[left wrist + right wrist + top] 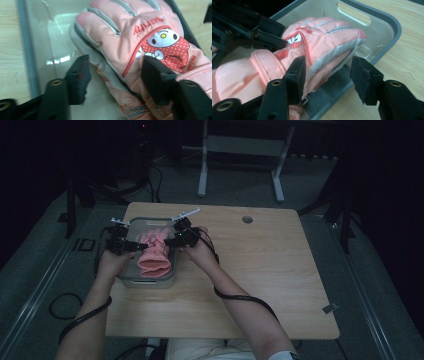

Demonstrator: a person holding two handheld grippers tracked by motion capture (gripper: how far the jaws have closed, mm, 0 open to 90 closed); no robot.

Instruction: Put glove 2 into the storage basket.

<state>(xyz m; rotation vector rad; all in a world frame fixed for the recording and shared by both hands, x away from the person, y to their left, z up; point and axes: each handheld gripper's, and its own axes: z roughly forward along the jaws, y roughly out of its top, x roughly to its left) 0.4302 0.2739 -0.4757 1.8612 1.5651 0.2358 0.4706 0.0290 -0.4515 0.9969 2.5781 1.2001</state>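
A pink glove (154, 252) lies in a grey tray (150, 282) on the surface. Left claw (113, 75) and right claw (327, 75) straddle its edges, both wide; closing to grip seems next.

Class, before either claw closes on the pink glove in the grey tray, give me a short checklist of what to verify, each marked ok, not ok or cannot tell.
1. Left claw open around the pink glove's edge: ok.
2. Right claw open, straddling the glove's side: ok.
3. Glove lying inside the grey tray: ok.
4. Tray fully on the table: ok.
5. A second glove underneath: cannot tell.
6. Metal clip free of the left claw: cannot tell.
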